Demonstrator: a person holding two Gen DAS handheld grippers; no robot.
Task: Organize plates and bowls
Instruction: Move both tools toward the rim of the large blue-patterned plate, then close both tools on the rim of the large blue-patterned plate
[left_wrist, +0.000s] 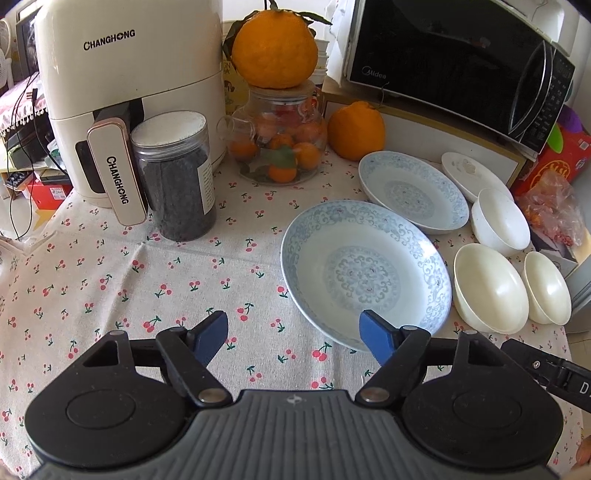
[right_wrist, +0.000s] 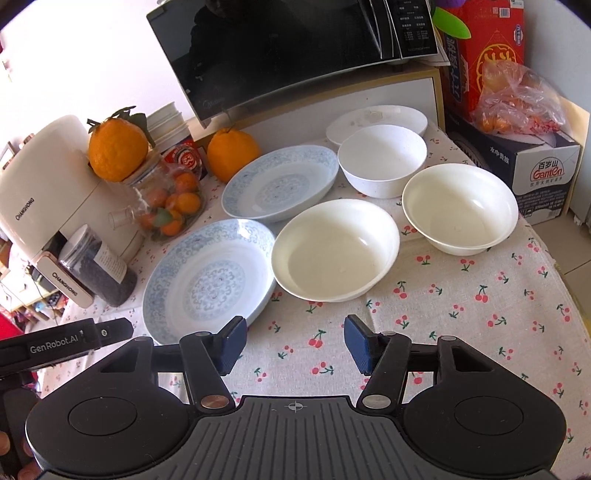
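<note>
Am holding left gripper (left_wrist: 293, 338) and right gripper (right_wrist: 293, 341) over cherry-print bench (right_wrist: 461, 325), fingers spread, empty. Blue-patterned porcelain plates (right_wrist: 207, 280), cream plastic bowls (right_wrist: 334, 251) sitting ahead, scattered.

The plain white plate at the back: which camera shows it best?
Neither shows it whole. The left wrist view sees more of the plain white plate, with only its near edge behind a white bowl. In the right wrist view that bowl covers more.
</note>
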